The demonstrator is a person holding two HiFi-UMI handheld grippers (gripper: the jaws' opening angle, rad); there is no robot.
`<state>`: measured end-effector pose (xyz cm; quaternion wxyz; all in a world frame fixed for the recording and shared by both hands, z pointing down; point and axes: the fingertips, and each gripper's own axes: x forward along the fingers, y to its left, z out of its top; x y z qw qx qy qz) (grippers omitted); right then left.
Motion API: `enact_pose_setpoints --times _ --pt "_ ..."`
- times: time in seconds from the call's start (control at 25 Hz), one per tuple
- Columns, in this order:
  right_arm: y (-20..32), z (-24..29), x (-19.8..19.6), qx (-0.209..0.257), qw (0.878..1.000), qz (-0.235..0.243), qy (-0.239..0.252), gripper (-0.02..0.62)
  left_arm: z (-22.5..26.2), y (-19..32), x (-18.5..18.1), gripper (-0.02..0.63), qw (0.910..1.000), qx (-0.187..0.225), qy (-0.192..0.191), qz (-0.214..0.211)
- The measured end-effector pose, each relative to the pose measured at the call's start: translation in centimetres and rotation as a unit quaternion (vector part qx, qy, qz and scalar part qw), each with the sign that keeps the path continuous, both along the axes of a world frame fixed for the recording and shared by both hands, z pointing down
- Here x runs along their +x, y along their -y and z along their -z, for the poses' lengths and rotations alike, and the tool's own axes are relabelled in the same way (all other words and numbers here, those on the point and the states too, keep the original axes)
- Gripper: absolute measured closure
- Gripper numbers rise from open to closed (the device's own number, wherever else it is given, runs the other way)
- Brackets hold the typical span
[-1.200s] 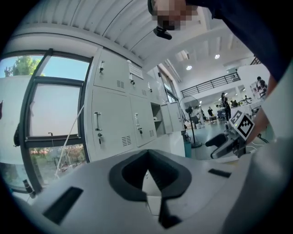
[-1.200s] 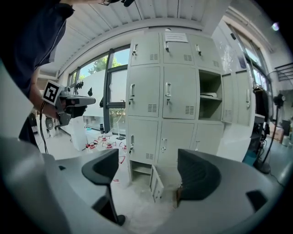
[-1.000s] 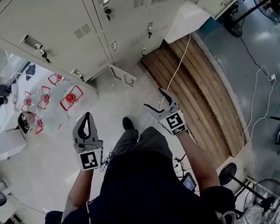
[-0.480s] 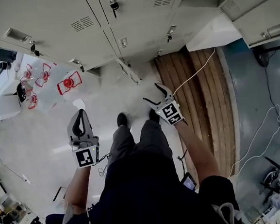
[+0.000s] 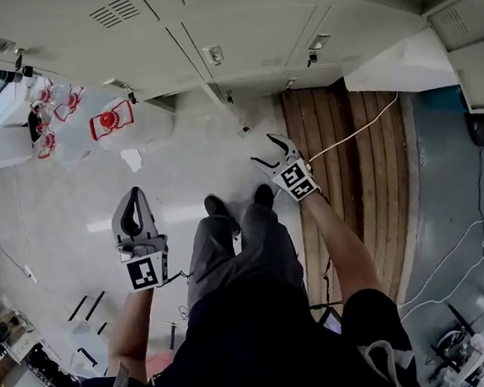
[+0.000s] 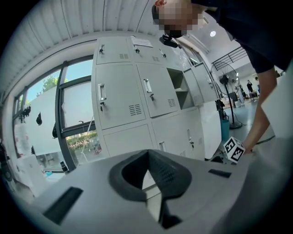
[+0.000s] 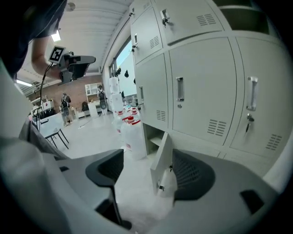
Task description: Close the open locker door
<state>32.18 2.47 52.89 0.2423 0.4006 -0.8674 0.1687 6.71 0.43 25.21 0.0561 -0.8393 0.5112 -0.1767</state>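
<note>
Head view, steeply downward: left hand-held gripper (image 5: 135, 194) at lower left above the pale floor (image 5: 74, 203), jaws pressed together, empty. Right hand-held gripper (image 5: 263, 149) farther forward, beside the wooden boards (image 5: 340, 163) and a white cable (image 5: 363, 129), jaws spread, pointed toward the bottom row of grey lockers (image 5: 245, 36). 2 dark shoes (image 5: 219, 205) between the 2 tools.

Right gripper view: open locker door (image 7: 161, 157) in line with the gap between the spread jaws, well beyond both pads and untouched; jaws just lately narrowing, nothing gripped. Door belonging to the lowest row, swung outward over the floor, latch edge toward the camera, open compartment with 1 shelf behind it. Clear bottles with red caps (image 7: 131, 133) just beside that compartment, on its left. Closed doors with handles and vents above and to the right.

Left gripper view: both jaws meeting at their tips, no object inside the loop. Locker bank ahead, tall window (image 6: 75, 109) to its left, marker cube (image 6: 234, 150) of the other tool at lower right.
</note>
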Motion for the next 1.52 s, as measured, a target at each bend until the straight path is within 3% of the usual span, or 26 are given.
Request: enact_pose_setpoints --times 0.16,0.56,1.0,1.52 --pt "1.0 -6.4 0.0 -0.002 1.000 0.011 0.002 0.285 -3.8 0.3 0.8 0.603 0.9997 0.001 -0.017 -0.020" --pt "2.9 -18.3 -0.8 0.003 0.998 0.055 0.007 0.318 -13.3 1.4 -0.9 0.603 0.9997 -0.008 -0.001 -0.023" --pt "3.9 -27.5 -1.3 -0.003 0.992 0.126 0.017 0.359 -20.6 2.3 -3.1 0.603 0.9998 -0.007 0.020 -0.001" --pt "4.6 -33.1 -3.4 -0.006 0.974 0.227 0.010 0.396 -24.9 2.9 -4.1 0.603 0.9991 0.009 0.040 0.000"
